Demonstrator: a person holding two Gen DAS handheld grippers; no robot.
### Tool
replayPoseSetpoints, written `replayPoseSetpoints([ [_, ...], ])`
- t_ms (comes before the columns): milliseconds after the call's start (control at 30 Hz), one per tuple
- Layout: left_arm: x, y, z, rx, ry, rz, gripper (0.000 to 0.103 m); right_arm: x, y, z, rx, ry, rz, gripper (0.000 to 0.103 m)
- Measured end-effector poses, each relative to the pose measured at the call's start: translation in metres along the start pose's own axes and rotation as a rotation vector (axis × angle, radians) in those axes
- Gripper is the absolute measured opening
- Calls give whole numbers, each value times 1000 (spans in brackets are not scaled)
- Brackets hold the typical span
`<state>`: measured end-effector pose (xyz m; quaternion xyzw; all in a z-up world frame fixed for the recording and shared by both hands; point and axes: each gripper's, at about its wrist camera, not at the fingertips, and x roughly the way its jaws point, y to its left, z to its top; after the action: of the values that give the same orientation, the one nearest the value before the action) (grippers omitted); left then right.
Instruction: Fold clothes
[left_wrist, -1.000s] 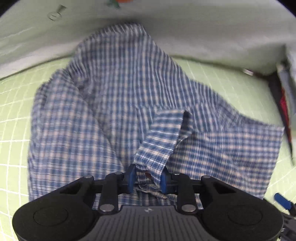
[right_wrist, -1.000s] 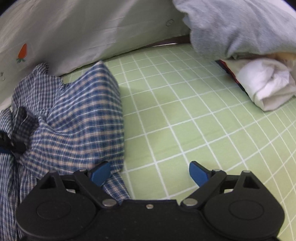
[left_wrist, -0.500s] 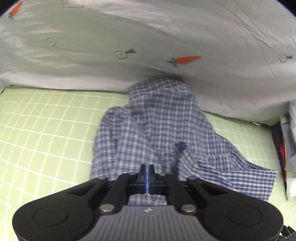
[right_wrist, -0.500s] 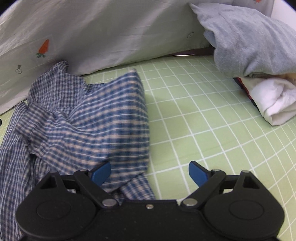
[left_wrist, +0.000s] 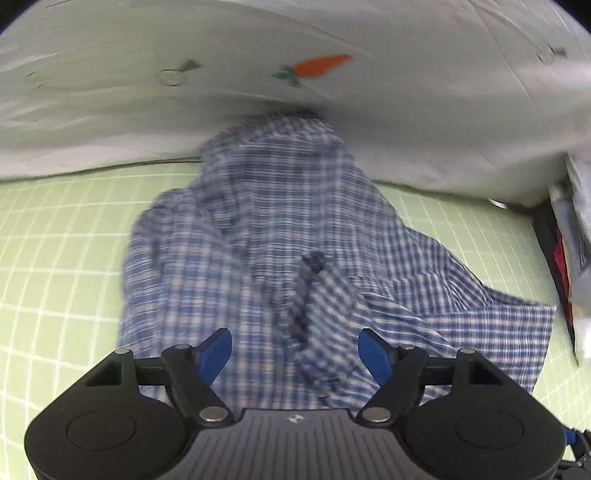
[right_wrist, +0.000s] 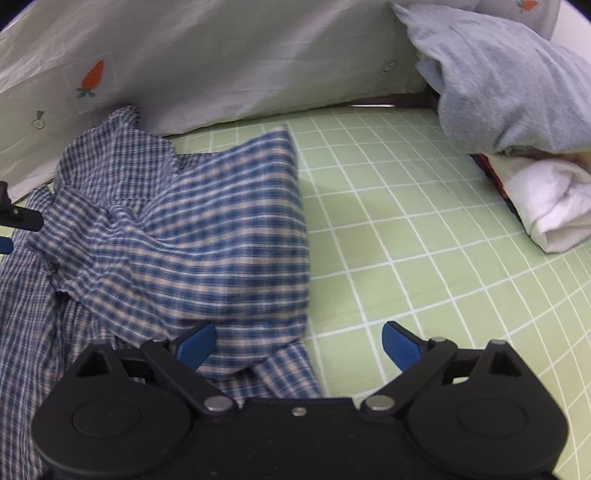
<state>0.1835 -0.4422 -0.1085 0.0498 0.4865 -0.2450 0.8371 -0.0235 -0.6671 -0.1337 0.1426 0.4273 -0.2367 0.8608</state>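
Observation:
A blue and white checked shirt (left_wrist: 266, 236) lies crumpled on the green grid mat (left_wrist: 55, 229), its far end against a white sheet. My left gripper (left_wrist: 295, 350) is open just above the shirt's near part, with a raised fold of cloth between its blue fingertips (left_wrist: 218, 347). In the right wrist view the same shirt (right_wrist: 207, 229) lies at the left. My right gripper (right_wrist: 299, 345) is open and empty over the shirt's right edge and the mat (right_wrist: 406, 229).
A white sheet with carrot prints (left_wrist: 314, 66) hangs along the back. A grey garment (right_wrist: 498, 81) and a rolled white cloth (right_wrist: 550, 206) lie at the right. Dark and red items (left_wrist: 557, 258) sit at the mat's right edge.
My left gripper went from gripping a shirt fold to shut, and now stands open with the fold loose. The right gripper stayed open and drew back slightly, showing more of the shirt.

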Motion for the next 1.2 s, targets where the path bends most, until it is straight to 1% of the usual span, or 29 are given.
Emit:
replayPoseSetpoints([
  [67, 4, -8, 0, 36, 14, -10, 61, 1, -4, 0, 8, 3, -8, 97],
  [133, 11, -13, -2, 51, 38, -18, 42, 2, -9, 1, 14, 5, -12, 98],
  [167, 14, -14, -2, 47, 49, -19, 36, 2, -11, 0, 17, 7, -13, 98],
  [200, 17, -14, -3, 40, 58, -19, 17, 3, -12, 0, 21, 9, -14, 98],
  [233, 19, -13, -4, 26, 64, -20, 7, 4, -13, 0, 26, 11, -14, 98],
  [333, 14, -6, -5, -13, 44, -34, 5, 5, -16, -1, 37, 17, -10, 98],
  [433, -3, 9, 1, -72, 30, -80, 4, 4, -15, -2, 23, 13, -7, 98],
  [533, -33, 29, 12, -126, -49, -85, 4, 3, -10, -2, 4, 9, 10, 98],
  [667, -68, 70, 26, -238, -151, -69, 4, 3, 5, 1, -32, 14, 56, 98],
  [833, -99, 129, 32, -356, -272, 36, 4, 5, 37, 3, -144, 26, 88, 98],
  [933, -107, 168, 29, -436, -314, 109, 4, 6, 55, 5, -200, 37, 111, 98],
  [1000, -106, 193, 23, -485, -324, 161, 4, 6, 69, 6, -243, 37, 114, 98],
  [1100, -99, 228, 5, -580, -320, 195, 4, 5, 88, 8, -300, 37, 120, 98],
  [1200, -86, 252, -15, -663, -287, 239, 4, 5, 103, 10, -338, 44, 122, 98],
])
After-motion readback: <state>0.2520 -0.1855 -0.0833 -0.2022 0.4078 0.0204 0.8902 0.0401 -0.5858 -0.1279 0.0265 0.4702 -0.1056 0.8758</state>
